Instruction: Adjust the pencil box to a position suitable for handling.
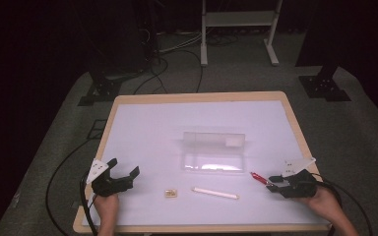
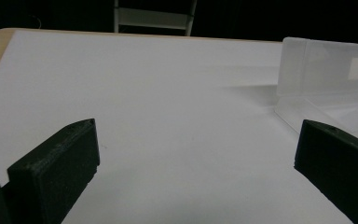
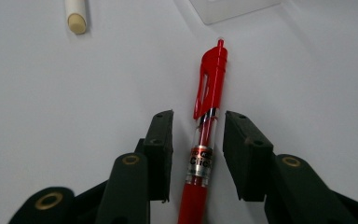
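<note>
On the desk (image 1: 142,123), we judged the work barely begun: the right gripper (image 3: 197,135) straddled the red pen (image 3: 205,140) with jaws parted, not yet clamped, near the empty clear box (image 1: 214,152), while the left gripper (image 1: 120,172) waited wide open.

White-topped table (image 1: 142,123) bears clear case (image 1: 213,151), red pen (image 1: 259,177), white stick (image 1: 215,192)

A red pen (image 3: 208,93) lies on the white counter (image 1: 142,128), between the two jaws of the right claw (image 3: 198,116), which stand apart. A white stick (image 1: 215,192) lies left of that claw. A small tan thing (image 1: 171,193) lies between the stick and the left claw (image 1: 125,166). A clear box (image 1: 214,151), lid up, sits beyond both.
</note>
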Tool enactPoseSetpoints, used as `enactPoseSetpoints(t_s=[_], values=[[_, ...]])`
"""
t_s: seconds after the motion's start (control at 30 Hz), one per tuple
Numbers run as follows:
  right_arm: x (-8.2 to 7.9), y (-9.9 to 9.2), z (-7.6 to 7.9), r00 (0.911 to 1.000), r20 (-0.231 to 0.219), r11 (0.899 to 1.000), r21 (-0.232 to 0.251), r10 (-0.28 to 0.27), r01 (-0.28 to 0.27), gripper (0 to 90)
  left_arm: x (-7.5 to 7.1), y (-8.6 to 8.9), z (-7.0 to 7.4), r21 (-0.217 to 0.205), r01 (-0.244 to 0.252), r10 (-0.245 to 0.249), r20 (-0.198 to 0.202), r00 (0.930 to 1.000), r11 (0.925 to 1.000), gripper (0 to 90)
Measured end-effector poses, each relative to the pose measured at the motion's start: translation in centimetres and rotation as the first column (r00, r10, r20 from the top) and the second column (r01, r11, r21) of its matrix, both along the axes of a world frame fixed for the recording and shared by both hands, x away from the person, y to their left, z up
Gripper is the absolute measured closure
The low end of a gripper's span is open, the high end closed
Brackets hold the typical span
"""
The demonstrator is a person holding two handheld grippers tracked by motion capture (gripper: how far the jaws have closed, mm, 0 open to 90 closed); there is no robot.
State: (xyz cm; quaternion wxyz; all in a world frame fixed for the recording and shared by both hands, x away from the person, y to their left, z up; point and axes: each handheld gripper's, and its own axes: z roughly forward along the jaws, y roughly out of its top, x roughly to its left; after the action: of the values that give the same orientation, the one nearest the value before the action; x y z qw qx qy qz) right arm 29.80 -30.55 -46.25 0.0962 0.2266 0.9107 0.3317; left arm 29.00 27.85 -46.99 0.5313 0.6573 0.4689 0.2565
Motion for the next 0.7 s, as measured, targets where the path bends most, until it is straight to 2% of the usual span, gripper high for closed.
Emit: enactPoseSetpoints(t_s=[0.7], values=[[-0.32,-0.19,-0.30,0.9998,0.019,1.000,-0.007,-0.012,0.012,70.8,-0.01,0.00,0.01,-0.004,0.000,0.000,0.002,1.0000,1.0000,0.0]])
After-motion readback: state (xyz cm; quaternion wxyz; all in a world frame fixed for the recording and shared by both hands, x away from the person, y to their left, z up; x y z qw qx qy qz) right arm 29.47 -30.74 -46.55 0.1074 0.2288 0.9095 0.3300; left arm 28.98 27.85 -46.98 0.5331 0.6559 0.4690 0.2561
